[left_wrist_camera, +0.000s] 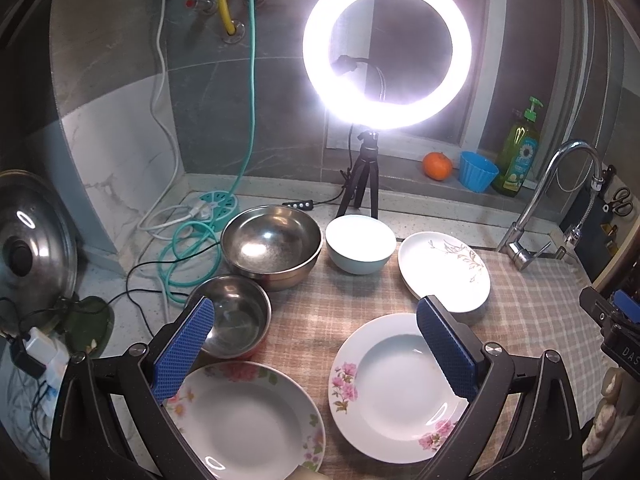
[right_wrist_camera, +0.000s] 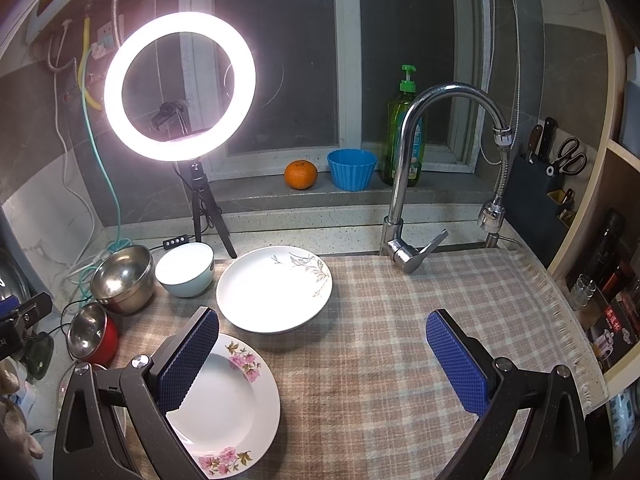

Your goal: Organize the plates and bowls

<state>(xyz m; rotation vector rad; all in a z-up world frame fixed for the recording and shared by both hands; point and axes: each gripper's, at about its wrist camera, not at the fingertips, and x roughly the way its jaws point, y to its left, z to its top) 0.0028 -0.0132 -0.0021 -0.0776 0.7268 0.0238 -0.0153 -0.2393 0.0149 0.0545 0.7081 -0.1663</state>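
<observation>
Six dishes lie loose on the checked cloth [right_wrist_camera: 380, 320], none stacked yet: a pink-flower plate [left_wrist_camera: 396, 388], a second flowered plate [left_wrist_camera: 248, 420] at its left, a leaf-print plate [left_wrist_camera: 444, 268] behind, a pale bowl [left_wrist_camera: 360, 244], a big steel bowl [left_wrist_camera: 272, 246] and a small steel bowl [left_wrist_camera: 236, 316] with a red outside. All three bowls look empty, and the plates are bare.

The left gripper [left_wrist_camera: 316, 320] hovers above the gap between the two flowered plates, jaws spread wide, holding nothing. The right gripper [right_wrist_camera: 324, 340] hangs over bare cloth just right of the pink-flower plate, also gaping and empty.

Likely trouble: glazed rims are thin and slick, so a shallow pinch could let a plate tip out and chip on another. The cloth may drag and bunch if a plate is slid. Cables [left_wrist_camera: 172, 264] lie close beside the steel bowls, and the ring light [left_wrist_camera: 386, 48] stands just behind them, easy to knock.
</observation>
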